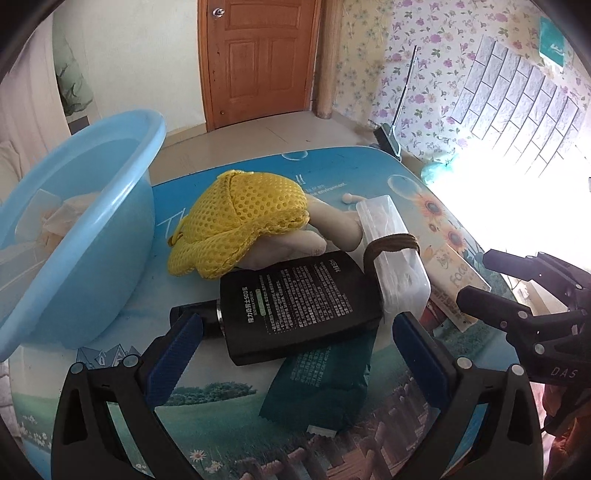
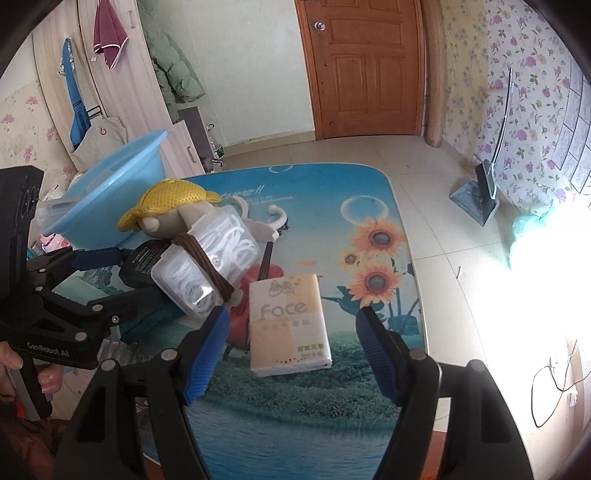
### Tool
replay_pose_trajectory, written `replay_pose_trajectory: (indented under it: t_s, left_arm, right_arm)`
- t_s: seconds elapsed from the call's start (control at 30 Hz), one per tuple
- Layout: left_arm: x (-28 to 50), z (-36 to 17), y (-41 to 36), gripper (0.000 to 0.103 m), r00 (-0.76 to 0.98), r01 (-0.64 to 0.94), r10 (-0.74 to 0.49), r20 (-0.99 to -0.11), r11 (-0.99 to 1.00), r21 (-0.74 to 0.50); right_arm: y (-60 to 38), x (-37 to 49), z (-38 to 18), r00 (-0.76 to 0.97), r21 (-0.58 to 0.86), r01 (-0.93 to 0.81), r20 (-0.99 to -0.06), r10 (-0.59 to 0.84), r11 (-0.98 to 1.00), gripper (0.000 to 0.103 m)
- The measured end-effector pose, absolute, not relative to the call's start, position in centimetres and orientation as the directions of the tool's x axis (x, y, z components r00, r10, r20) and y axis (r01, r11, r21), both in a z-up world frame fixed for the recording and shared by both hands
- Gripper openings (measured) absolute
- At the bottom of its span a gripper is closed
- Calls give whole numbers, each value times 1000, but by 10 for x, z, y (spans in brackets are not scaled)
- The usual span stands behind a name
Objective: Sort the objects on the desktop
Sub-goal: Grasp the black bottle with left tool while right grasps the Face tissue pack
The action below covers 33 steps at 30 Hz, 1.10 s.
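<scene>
Right wrist: right gripper [image 2: 291, 350] spread over tissue pack [image 2: 288, 325], left gripper [image 1: 295, 354] spread, bare table edge [image 2: 410, 229] beyond.

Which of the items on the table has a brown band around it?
The clear plastic box of white pieces; the black bottle and tissue pack have none.

A brown panelled wooden door [image 2: 364, 70] stands shut in the far pale wall, above a floor of large cream tiles [image 2: 436, 206]. The right wall carries flowered wallpaper [image 2: 517, 92] with a patch of grey brick pattern [image 1: 517, 96], and hard white light [image 2: 546, 280] floods in low on the right. At far left, a dark red towel [image 2: 108, 31] and a green padded coat [image 2: 173, 70] hang by a pale wardrobe [image 2: 122, 85].
</scene>
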<state>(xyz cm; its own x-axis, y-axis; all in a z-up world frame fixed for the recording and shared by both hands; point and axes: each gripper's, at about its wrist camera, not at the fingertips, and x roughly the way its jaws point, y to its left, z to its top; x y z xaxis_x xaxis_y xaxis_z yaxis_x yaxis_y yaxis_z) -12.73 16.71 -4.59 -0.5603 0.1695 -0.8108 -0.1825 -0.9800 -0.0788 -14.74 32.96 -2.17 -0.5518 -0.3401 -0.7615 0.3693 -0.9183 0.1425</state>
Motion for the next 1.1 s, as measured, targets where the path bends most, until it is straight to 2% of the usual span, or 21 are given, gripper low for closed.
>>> replay_pose_trajectory:
  t_s: [0.2,0.23,0.27,0.3,0.7,1.1]
  left_arm:
    - [-125,-47,165,103,-551,-169,142,-822,-984,-57]
    - [-125,-47,163,103,-552,-164,130,-824,-985,-46]
    - [-127,-49,165,103,-552,-159,118,-826,-987,-35]
    - [-129,-50,164,103,-550,-151,107,-828,-988,-27]
    - [-144,-48,181,103,-552,-122,67,-831,-993,1]
    - [-159,-56,190,103,-562,-106,-9,-827,-991,83]
  right_arm:
    - [321,-149,-28,-553,120,394,-761,-339,-911,70]
    - [320,-149,-30,-555,113,398,-761,-337,-910,65]
    - [319,-149,-32,-550,113,405,-762,-341,-907,47]
    - [320,-150,-33,-544,115,408,-766,-342,-906,43]
    - [331,-145,-33,-542,166,387,-755,-369,-907,43]
    - [328,-144,-33,-542,173,376,-756,-367,-910,43]
